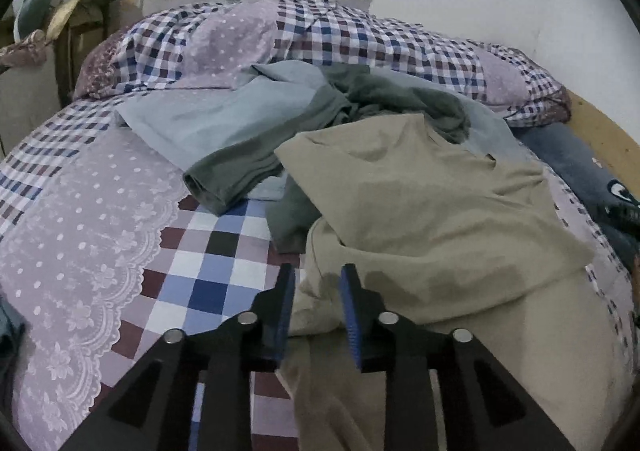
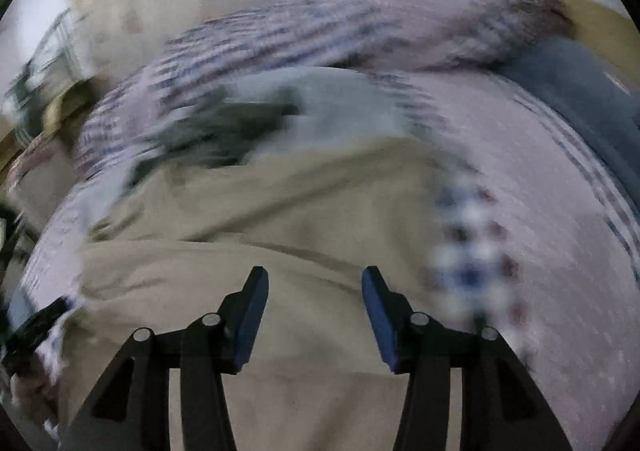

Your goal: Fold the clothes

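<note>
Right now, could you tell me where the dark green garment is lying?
In the left wrist view, the dark green garment lies mid-bed on the light blue garment, just left of the beige garment.

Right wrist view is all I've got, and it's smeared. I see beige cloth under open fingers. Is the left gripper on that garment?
Observer: The left gripper sits at the beige garment's near edge, jaws narrowly apart with a fold of cloth between them.
Operator: What is the dark blur behind it?
Observer: A grey-green garment, crumpled, lying over a light blue one.
Operator: Anything right of the beige?
Observer: A dark blue plush item by the bed's edge.
</note>
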